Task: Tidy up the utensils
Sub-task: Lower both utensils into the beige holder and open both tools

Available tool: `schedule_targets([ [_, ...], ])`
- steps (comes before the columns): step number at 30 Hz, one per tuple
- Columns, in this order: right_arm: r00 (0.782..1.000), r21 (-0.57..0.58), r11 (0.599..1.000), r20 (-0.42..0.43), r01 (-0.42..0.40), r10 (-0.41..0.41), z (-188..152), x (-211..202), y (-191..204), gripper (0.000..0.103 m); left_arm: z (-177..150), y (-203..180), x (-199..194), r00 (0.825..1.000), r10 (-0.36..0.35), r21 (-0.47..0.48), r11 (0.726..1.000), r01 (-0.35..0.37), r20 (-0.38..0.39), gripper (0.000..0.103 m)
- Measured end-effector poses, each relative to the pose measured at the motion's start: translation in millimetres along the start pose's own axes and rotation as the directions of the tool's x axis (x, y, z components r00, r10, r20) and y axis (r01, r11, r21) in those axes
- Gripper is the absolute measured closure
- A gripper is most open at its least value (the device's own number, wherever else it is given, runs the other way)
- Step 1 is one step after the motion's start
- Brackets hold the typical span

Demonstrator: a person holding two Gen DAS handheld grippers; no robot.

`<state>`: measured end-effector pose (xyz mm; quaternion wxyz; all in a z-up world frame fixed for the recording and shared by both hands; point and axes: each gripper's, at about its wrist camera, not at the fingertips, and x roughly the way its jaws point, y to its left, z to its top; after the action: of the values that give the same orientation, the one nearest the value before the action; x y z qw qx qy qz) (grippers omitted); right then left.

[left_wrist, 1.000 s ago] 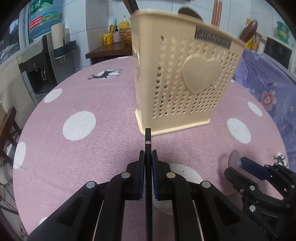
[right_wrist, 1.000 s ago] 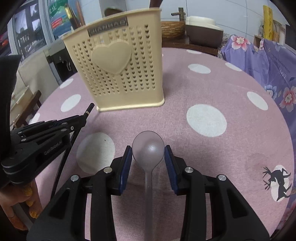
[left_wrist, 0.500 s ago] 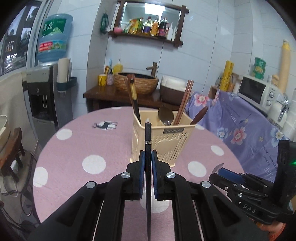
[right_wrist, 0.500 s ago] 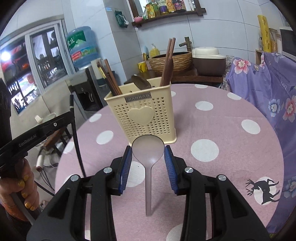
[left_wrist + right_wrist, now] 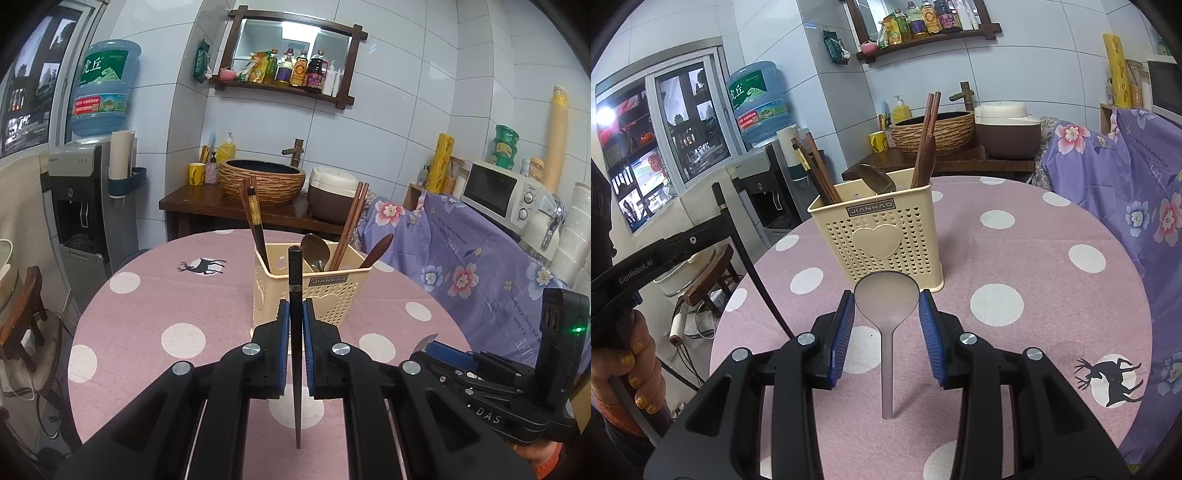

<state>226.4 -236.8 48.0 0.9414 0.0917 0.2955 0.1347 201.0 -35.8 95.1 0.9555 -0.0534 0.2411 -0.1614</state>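
Note:
My left gripper (image 5: 295, 314) is shut on a black chopstick (image 5: 295, 273) that stands upright between the blue pads, its tip in front of the cream utensil holder (image 5: 332, 291). My right gripper (image 5: 886, 306) is shut on a translucent grey spoon (image 5: 887, 299), bowl up between the pads and handle hanging down. The holder (image 5: 882, 240) stands on the pink dotted table (image 5: 1034, 266) ahead of both grippers and holds brown chopsticks, a metal spoon and a wooden spoon. In the left wrist view the right gripper (image 5: 428, 341) shows at the lower right; in the right wrist view the left gripper (image 5: 718, 199) shows at the left.
A person's hand (image 5: 631, 373) grips the left tool's handle. A purple floral cloth (image 5: 461, 258) covers furniture right of the table. A water dispenser (image 5: 92, 184), a wooden counter with a basin (image 5: 262, 181) and a stool (image 5: 709, 273) stand beyond the table's edge.
Both grippers have risen from near the table and tilted up, so the holder now looks smaller and the room shows. Each keeps its hold on its utensil.

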Motion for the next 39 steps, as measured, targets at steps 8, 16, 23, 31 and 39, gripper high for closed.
schedule_targets([
  [8,0.999,-0.057,0.998,0.035,-0.040,0.042,35,-4,16,0.066,31,-9,-8,0.998,-0.034,0.035,0.999,0.032,0.053,0.095],
  [16,0.974,-0.148,0.989,0.227,0.017,0.017,137,-25,46,0.066,123,-18,-19,0.980,-0.043,0.042,0.998,0.036,0.196,0.095],
  [23,0.960,-0.149,0.985,0.277,0.090,-0.046,182,11,49,0.066,160,-19,16,0.967,0.033,0.033,0.999,-0.043,0.254,0.095],
  [31,0.969,-0.171,0.974,0.221,0.151,-0.111,133,71,39,0.066,98,-5,73,0.987,0.057,0.013,0.998,-0.060,0.151,0.095],
  [39,0.979,-0.189,0.966,0.139,0.177,-0.152,92,105,33,0.066,58,1,91,0.996,0.057,0.019,0.998,-0.058,0.076,0.095],
])
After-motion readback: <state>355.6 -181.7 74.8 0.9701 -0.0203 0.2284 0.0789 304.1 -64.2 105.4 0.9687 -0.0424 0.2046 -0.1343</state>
